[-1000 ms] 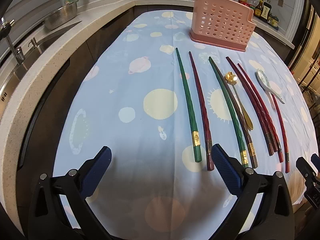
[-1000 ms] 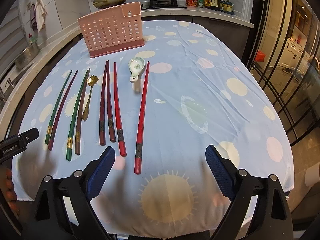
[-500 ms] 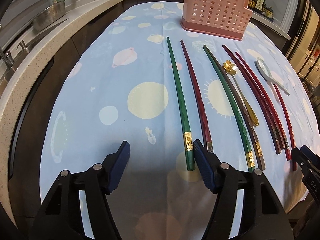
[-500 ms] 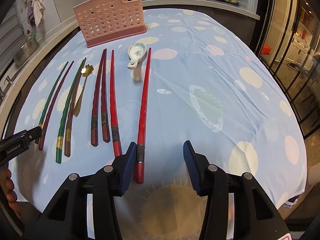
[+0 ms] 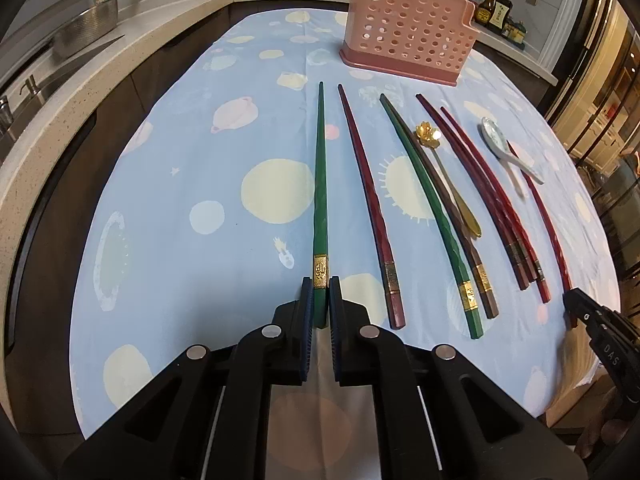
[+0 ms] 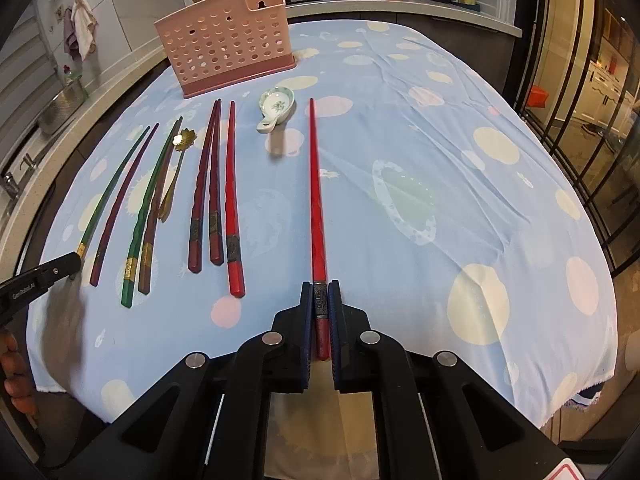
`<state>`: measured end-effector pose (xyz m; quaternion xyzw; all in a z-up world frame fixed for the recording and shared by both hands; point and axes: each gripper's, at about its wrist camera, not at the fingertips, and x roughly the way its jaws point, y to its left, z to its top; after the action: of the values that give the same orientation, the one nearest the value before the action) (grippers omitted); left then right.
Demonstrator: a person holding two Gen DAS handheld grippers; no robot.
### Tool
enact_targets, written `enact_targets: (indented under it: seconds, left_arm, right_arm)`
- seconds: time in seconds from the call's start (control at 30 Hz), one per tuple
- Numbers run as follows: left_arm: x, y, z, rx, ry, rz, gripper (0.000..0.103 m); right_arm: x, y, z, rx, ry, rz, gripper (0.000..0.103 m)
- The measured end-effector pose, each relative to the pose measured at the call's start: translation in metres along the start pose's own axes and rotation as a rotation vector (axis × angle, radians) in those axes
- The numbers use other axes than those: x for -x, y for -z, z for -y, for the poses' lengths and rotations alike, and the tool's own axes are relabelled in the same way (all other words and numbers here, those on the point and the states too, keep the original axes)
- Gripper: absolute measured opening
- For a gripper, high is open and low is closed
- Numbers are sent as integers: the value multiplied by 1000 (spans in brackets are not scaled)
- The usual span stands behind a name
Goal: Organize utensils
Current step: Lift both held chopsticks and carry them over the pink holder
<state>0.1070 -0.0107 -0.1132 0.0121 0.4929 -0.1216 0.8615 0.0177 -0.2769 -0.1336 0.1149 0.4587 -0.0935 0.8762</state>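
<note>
green chopstick (image 5: 320, 184): leftmost of the row, lying lengthwise on the tablecloth, thick end at the near edge, tip aimed at the holder
left gripper (image 5: 319, 300): both blue pads squeezed onto that green chopstick's thick end, right by its gold band
red chopstick (image 6: 317, 216): rightmost one, sits on its own, well apart from the others, thick end toward the near edge
right gripper (image 6: 321, 304): fingers pinching the red chopstick at its dark band, butt end poking back between them
other chopsticks: a dark red one (image 5: 370, 204) just right of the green, then a green and brown pair (image 5: 432, 208) touching, then a dark red pair plus a bright red one (image 6: 231, 200)
gold spoon (image 5: 444, 168): flower-shaped bowl, lying between the green/brown pair and the dark red pair
ceramic spoon (image 6: 276, 110): white with a green pattern, bowl toward the far edge, just left of the red chopstick's tip
pink utensil holder (image 6: 228, 48): perforated, upright near the far edge, beyond all the tips
tablecloth (image 6: 440, 184): light blue with planets and pale dots, draped over the near edge
</note>
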Motion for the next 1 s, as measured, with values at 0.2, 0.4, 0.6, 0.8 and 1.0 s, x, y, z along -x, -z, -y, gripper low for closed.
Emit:
enact_targets:
  seconds: [0.2, 0.4, 0.6, 0.8, 1.0]
  left_arm:
    - [24, 7, -3, 2, 5, 28, 7]
    - [55, 9, -9, 21, 10, 64, 7]
    - [96, -8, -13, 32, 18, 152, 7]
    - [123, -36, -10, 31, 28, 234, 7]
    - [132, -57, -7, 27, 33, 274, 7]
  right_arm:
    - [19, 10, 7, -13, -18, 18, 7]
    - [58, 6, 14, -26, -32, 95, 7]
    - [105, -18, 20, -41, -49, 214, 7]
    - [132, -49, 26, -50, -60, 305, 7]
    - [139, -70, 28, -53, -78, 343, 7]
